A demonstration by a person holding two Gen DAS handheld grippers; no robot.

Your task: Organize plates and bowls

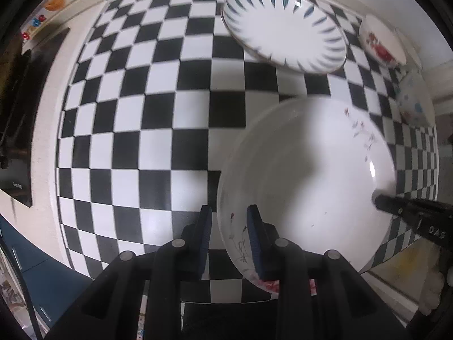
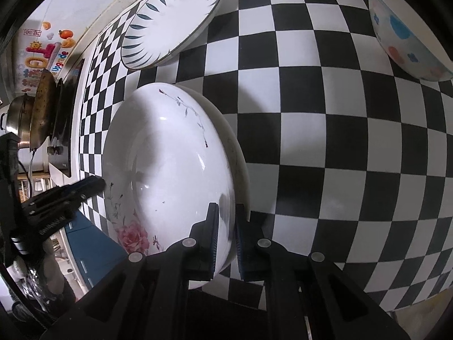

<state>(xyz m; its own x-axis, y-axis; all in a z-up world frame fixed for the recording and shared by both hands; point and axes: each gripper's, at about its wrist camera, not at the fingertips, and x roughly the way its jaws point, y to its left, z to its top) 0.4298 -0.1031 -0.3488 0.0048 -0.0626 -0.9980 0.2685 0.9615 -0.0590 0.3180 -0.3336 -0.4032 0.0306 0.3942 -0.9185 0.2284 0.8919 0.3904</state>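
Observation:
A large white plate with pink flowers (image 1: 311, 170) (image 2: 170, 155) hangs a little above the checkered cloth and casts a shadow on it. My left gripper (image 1: 230, 235) is shut on its near left rim, one pad inside and one outside. On the opposite rim my right gripper (image 2: 226, 226) is shut too, and it shows as a black tip (image 1: 380, 201) in the left wrist view. The left gripper (image 2: 97, 184) appears at the plate's left edge in the right wrist view. A second pale rim (image 2: 240, 153) peeks from behind the plate; what it belongs to is unclear.
A white plate with blue leaf marks (image 1: 283, 25) (image 2: 170, 19) lies at the far side. A bowl with red flowers (image 1: 382, 42) and a bowl with coloured blobs (image 1: 413, 99) (image 2: 407, 28) stand at the right. A black cooktop (image 1: 28, 85) with pans (image 2: 42, 113) is left of the cloth.

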